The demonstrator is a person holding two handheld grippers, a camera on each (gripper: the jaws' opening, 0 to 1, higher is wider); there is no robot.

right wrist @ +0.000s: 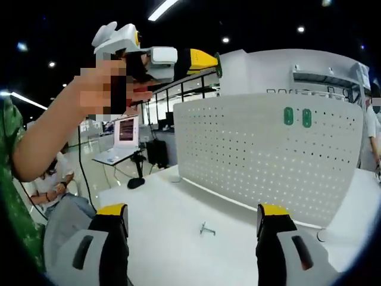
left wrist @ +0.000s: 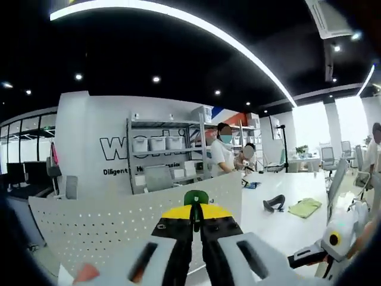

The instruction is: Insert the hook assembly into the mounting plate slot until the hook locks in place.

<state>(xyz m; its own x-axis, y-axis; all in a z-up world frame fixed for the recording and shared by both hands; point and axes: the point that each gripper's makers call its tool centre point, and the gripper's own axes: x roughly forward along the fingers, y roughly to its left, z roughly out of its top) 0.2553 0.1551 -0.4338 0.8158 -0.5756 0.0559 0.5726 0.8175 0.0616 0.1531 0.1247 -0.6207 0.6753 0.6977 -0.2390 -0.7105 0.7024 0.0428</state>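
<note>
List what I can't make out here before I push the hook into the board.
- Left gripper view: the hook is mostly hidden by the left claw; only a green tip shows.
- Same view: the slot it aims for lies behind the claw on the pegboard.
- Right gripper view: the small metal piece on the table is too small to identify.

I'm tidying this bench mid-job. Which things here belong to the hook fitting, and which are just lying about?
Job:
green hook, held in the shut left gripper
perforated mounting plate

Lying about:
green cloth
black object
laptop
</note>
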